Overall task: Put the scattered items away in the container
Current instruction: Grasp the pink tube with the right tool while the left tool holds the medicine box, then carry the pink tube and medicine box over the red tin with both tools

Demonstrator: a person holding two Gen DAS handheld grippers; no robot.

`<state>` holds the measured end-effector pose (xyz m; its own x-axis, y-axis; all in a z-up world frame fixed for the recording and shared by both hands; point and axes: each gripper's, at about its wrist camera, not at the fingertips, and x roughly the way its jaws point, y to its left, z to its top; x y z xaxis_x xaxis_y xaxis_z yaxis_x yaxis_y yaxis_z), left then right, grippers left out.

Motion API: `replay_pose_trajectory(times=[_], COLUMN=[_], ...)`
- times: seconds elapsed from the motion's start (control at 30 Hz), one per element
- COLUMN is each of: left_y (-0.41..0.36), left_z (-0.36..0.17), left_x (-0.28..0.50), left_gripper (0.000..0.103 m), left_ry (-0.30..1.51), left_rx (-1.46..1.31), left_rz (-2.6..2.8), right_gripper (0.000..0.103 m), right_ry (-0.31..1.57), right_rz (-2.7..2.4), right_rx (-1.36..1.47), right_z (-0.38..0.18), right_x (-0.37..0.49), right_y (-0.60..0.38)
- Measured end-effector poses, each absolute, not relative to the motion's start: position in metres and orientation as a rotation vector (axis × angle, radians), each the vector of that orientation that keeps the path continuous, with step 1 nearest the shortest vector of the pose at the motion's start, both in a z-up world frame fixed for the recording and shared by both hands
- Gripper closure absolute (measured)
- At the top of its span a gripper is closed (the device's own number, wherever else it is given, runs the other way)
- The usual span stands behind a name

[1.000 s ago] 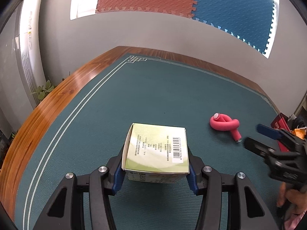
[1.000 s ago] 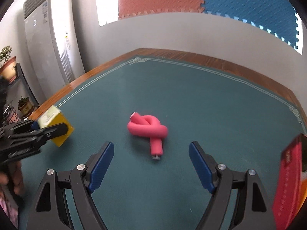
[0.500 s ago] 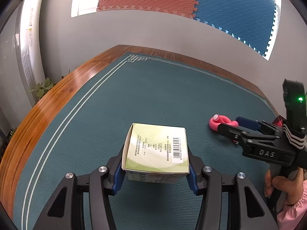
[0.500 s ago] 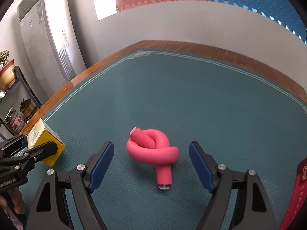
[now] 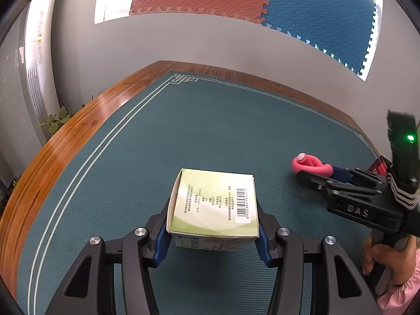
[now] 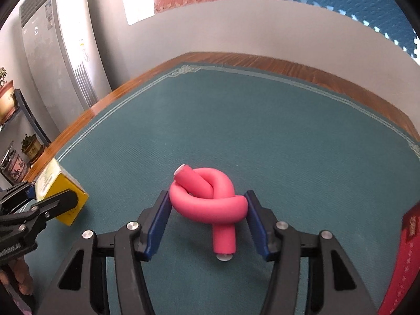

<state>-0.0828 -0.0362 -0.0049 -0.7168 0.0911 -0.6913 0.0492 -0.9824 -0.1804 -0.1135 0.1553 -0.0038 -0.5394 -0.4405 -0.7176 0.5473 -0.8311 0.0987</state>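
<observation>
My left gripper (image 5: 213, 232) is shut on a green-and-yellow carton (image 5: 215, 202) with a barcode, held on the green mat; the carton also shows at the left of the right wrist view (image 6: 61, 199). A pink knotted foam roller (image 6: 210, 199) lies on the mat. My right gripper (image 6: 208, 221) has its blue pads (image 6: 157, 221) closed against both sides of the knot. In the left wrist view the roller (image 5: 311, 164) and the right gripper (image 5: 323, 174) are at the right.
A red container (image 6: 405, 257) stands at the right edge of the right wrist view, also glimpsed in the left wrist view (image 5: 379, 165). The green mat (image 5: 210, 120) has a wooden table border (image 5: 65, 131). Plants and a floor air conditioner (image 6: 60, 47) stand at the left.
My right gripper moved forward to the pink roller and closed its jaws from wide open onto the knot. My left gripper kept hold of the carton and stayed put.
</observation>
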Motion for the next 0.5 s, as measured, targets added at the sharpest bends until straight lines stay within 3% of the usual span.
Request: replay_pose_trajectory(times=[0.5], left_y=[0.001], left_z=[-0.004], left_x=[-0.076], left_gripper=[0.048], left_ry=[-0.273], left_rx=[-1.134], left_rz=[2.787], right_gripper=[0.042], right_ry=[-0.004], right_rz=[-2.599], right_rx=[0.855], right_z=[0.059], right_x=[-0.053], right_y=[0.272])
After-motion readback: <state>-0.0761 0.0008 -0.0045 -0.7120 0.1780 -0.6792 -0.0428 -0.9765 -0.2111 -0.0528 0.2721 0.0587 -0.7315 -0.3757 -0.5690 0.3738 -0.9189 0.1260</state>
